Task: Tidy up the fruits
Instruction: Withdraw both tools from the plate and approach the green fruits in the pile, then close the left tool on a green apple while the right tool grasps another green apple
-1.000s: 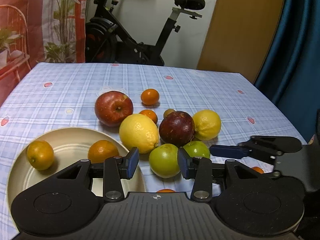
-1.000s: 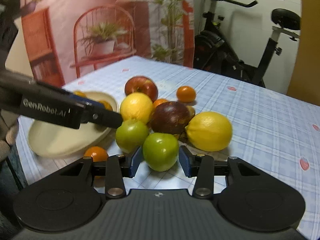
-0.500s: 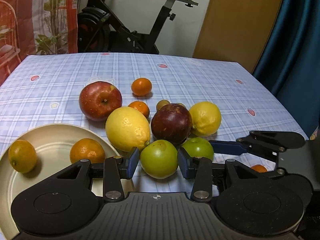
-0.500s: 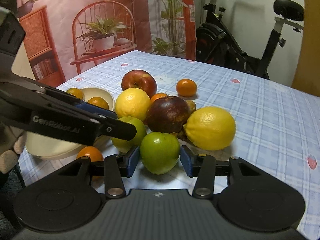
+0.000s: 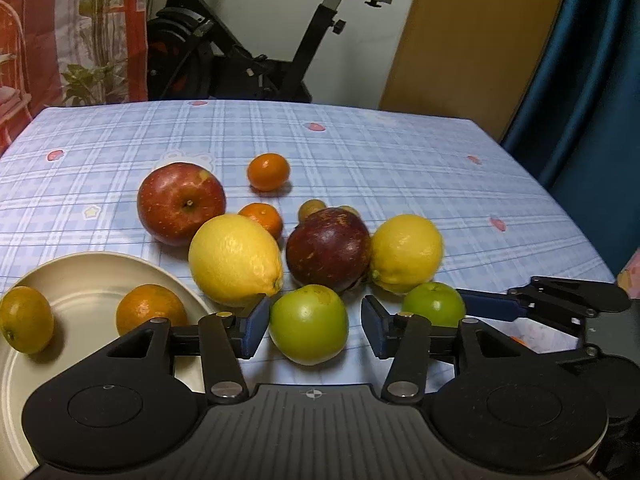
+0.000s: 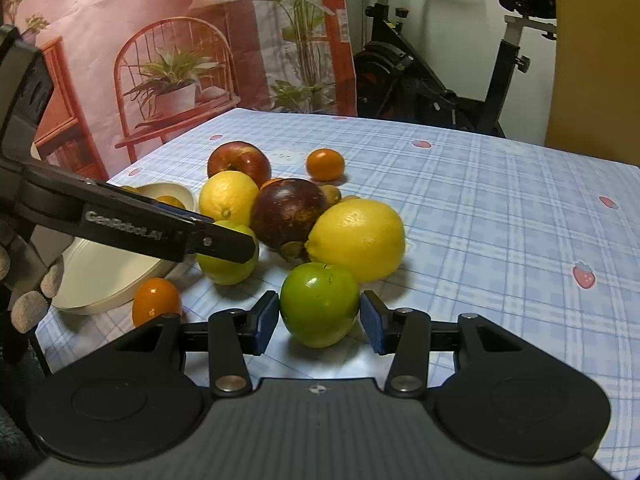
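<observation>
A yellow-green apple [image 5: 308, 324] rests on the checked tablecloth between the pads of my left gripper [image 5: 313, 330]. Its jaws are opening, and the right pad stands clear of the fruit. Beside it a smaller green apple [image 6: 320, 304] sits between the blue pads of my right gripper [image 6: 319, 324]. Those pads flank it closely without visibly squeezing it. Behind lie two lemons [image 5: 236, 260] [image 5: 406, 252], a dark red fruit [image 5: 328, 250], a red apple [image 5: 182, 204] and small oranges [image 5: 268, 172]. A cream plate [image 5: 80, 258] at the left holds two oranges [image 5: 150, 312].
One small orange [image 6: 156, 300] lies on the cloth beside the plate, near the table's front edge. An exercise bike [image 5: 240, 60] stands beyond the far edge and a blue curtain [image 5: 592, 80] hangs at the right. A gloved hand [image 6: 28, 304] shows at the left.
The left gripper's jaws have spread wider around the yellow-green apple. The right gripper has pushed forward, so the green apple now sits deeper between its pads.
</observation>
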{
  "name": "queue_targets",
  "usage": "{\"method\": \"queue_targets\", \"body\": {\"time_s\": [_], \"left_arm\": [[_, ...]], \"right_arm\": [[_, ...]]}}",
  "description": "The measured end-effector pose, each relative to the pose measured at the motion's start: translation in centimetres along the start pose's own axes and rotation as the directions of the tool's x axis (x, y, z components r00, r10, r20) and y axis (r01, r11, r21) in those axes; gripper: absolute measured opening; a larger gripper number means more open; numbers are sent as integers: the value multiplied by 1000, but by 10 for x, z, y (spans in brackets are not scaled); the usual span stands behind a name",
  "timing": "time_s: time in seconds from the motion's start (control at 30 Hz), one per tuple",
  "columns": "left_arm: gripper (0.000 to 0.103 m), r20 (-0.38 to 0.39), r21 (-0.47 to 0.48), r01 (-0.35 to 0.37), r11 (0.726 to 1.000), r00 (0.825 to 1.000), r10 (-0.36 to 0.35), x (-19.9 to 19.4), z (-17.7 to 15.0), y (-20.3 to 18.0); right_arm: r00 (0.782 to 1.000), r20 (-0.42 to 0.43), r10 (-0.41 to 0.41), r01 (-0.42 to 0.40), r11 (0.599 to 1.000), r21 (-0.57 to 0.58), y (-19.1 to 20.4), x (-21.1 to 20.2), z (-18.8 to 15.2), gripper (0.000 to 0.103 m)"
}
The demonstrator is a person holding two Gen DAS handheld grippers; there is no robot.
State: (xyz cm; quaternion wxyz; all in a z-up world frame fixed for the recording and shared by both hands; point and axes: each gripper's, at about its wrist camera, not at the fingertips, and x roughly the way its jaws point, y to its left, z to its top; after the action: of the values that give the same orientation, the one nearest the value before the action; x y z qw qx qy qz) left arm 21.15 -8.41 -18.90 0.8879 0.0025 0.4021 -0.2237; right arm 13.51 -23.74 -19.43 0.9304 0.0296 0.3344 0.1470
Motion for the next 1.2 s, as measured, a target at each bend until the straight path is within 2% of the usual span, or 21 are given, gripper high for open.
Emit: {"method": "queue_targets", "body": {"time_s": [0.2, 0.33, 0.63, 0.73, 1.2], "left_arm": [[52, -25, 2, 74, 997, 997, -74, -7, 3, 1], [51, -29, -15, 26, 1000, 999, -26, -1, 3, 6], [52, -90, 21, 49, 999, 995, -47, 19, -2, -7], [48, -81, 13, 56, 998, 995, -55, 20, -4, -7], [48, -45, 64, 23, 998, 999, -20, 6, -14, -16]], "right_arm": [[1000, 0, -5, 5, 1000, 10, -3, -2, 0, 47], [1000, 1, -4, 4, 1000, 16, -5, -2, 1, 47], [1000, 2, -6, 6, 1000, 10, -4, -2, 1, 47], [1000, 3, -5, 5, 1000, 13, -5, -2, 0, 47], [1000, 12, 5, -6, 998, 59, -10, 0, 1, 47]]}}
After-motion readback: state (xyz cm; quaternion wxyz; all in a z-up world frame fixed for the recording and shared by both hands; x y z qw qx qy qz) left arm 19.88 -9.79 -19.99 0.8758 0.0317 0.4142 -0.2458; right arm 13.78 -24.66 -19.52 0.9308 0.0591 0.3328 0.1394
